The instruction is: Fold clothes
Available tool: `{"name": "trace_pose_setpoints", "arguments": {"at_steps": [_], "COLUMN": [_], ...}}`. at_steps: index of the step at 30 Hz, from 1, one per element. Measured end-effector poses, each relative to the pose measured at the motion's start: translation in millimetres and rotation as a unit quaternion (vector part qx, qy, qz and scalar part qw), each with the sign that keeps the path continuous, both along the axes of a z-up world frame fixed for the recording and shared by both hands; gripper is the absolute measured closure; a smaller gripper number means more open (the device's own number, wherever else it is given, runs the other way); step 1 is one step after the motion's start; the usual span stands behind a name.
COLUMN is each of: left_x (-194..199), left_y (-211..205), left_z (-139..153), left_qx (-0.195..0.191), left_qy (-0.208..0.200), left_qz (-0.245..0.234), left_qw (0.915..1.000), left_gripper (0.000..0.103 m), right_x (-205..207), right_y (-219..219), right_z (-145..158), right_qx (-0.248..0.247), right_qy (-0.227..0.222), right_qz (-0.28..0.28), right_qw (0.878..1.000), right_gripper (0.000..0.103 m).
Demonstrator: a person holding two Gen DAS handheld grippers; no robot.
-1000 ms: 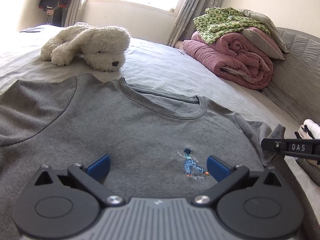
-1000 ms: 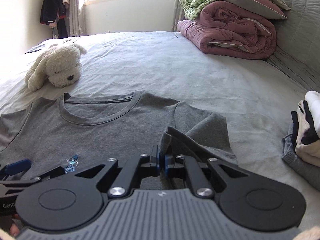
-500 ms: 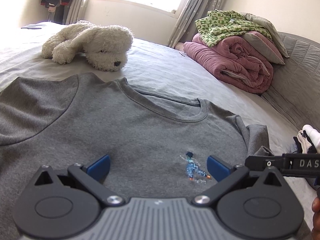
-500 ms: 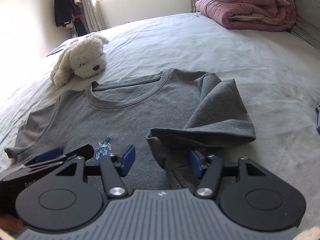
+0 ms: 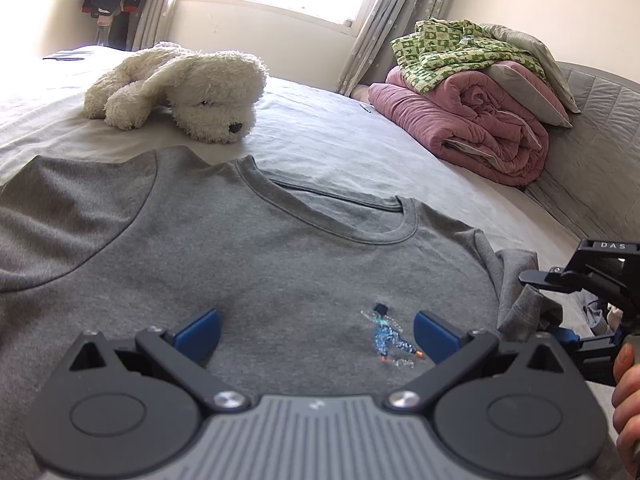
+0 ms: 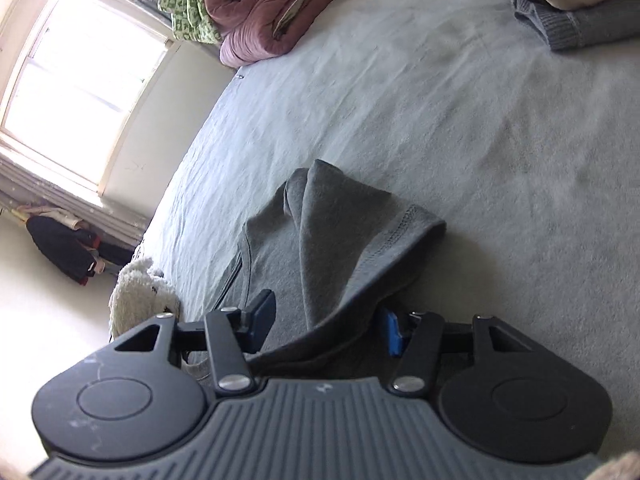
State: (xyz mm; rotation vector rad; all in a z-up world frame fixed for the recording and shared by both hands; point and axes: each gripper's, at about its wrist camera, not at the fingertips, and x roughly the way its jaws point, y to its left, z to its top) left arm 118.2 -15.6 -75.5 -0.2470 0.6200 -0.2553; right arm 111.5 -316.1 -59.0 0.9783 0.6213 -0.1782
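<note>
A grey T-shirt [image 5: 280, 264] with a small blue figure print [image 5: 386, 336] lies face up on the bed. My left gripper [image 5: 316, 334] hovers open over its chest, the blue pads wide apart with only flat cloth below them. The shirt's right sleeve [image 6: 340, 232] is folded inward into a loose hump. My right gripper [image 6: 326, 328] is open and rolled onto its side, with the sleeve's fold lying loose between its pads. In the left wrist view the right gripper [image 5: 548, 304] sits at the shirt's right edge, held by a hand [image 5: 628, 392].
A white plush dog [image 5: 188, 88] lies beyond the collar. Rolled pink and green bedding [image 5: 472, 120] is piled against the grey headboard [image 5: 600, 152]. A stack of folded clothes [image 6: 580, 8] sits on the sheet [image 6: 440, 100] to the right of the shirt.
My right gripper let go of the sleeve after carrying it inward, then rolled sideways and dropped close to the fold. The left gripper stayed open and edged slightly forward.
</note>
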Motion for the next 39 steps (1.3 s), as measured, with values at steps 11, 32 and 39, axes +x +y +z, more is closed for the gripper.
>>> {"name": "trace_pose_setpoints", "arguments": {"at_steps": [11,32,39], "left_x": [0.2,5.1,28.0], "left_y": [1.3,22.3,0.0], "left_z": [-0.2,1.6,14.4], "left_qx": [-0.004,-0.094,-0.072], "left_qy": [0.000,0.014,0.046], "left_qz": [-0.001,0.004,0.009], "left_qw": [1.0000,0.9954,0.9963], "left_gripper": [0.000,0.000,0.004], "right_x": [10.1,32.1,33.1], "right_y": [34.6,14.5,-58.2], "right_z": [22.4,62.2,40.4], "right_qx": [-0.239,-0.250,-0.246], "right_qy": [-0.002,-0.144,-0.106], "right_qz": [0.034,0.323,0.272], "right_qw": [0.970,0.901,0.924], "right_gripper": [0.094,0.049,0.049]}}
